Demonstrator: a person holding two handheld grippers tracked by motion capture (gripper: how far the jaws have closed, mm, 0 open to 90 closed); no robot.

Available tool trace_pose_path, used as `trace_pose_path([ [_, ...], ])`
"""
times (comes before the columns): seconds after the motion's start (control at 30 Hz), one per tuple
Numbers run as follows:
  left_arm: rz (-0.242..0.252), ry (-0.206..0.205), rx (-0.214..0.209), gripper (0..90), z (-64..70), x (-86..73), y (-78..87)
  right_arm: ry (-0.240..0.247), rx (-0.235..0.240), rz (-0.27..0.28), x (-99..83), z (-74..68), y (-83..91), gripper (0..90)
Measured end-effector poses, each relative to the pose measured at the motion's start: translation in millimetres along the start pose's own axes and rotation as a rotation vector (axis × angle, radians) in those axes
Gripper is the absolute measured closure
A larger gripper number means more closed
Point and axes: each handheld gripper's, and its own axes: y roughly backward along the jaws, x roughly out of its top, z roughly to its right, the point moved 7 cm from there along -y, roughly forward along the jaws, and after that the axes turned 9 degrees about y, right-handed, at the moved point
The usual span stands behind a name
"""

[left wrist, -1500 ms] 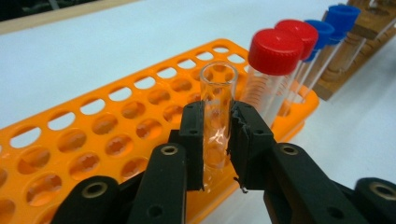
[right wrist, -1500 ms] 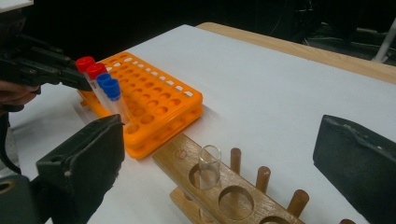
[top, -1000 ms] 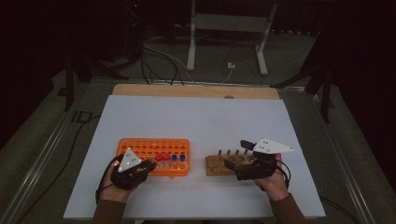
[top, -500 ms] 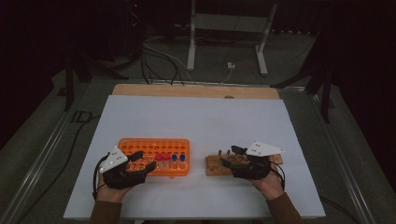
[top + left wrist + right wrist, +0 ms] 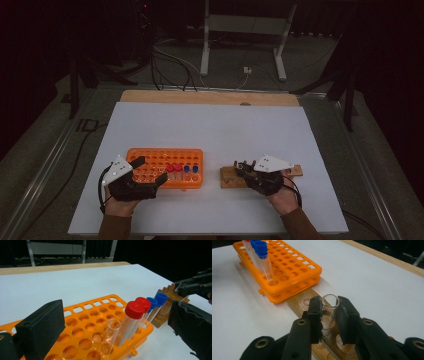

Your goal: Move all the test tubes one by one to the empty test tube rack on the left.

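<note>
Right claw seemingly around glass tube

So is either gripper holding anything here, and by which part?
The right gripper clamps an uncapped clear glass tube just below its open rim, above the wooden rack. The left gripper holds nothing, its jaws open beside the orange plastic rack.

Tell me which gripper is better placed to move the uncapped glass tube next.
Right. The right gripper is shut on the glass tube over the wooden rack; the left gripper is open at the orange rack.
</note>
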Motion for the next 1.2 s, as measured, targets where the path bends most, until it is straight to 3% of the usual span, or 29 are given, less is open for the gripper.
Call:
trace_pose_path([
  [0.63,0.009,-0.025,-0.001,1.8,11.7,3.3,-4.4,-0.059,0.012,0.055,10.5,6.4,13.5,76.1],
  [1.03,0.045,-0.069,0.005,1.8,25.4,16.2,-8.2,-0.082,-0.005,0.131,36.6,10.8,39.0,76.1],
  [1.2,0.081,-0.124,0.014,5.1,41.6,27.2,-8.3,-0.066,-0.008,0.143,46.4,5.3,44.1,76.1],
])
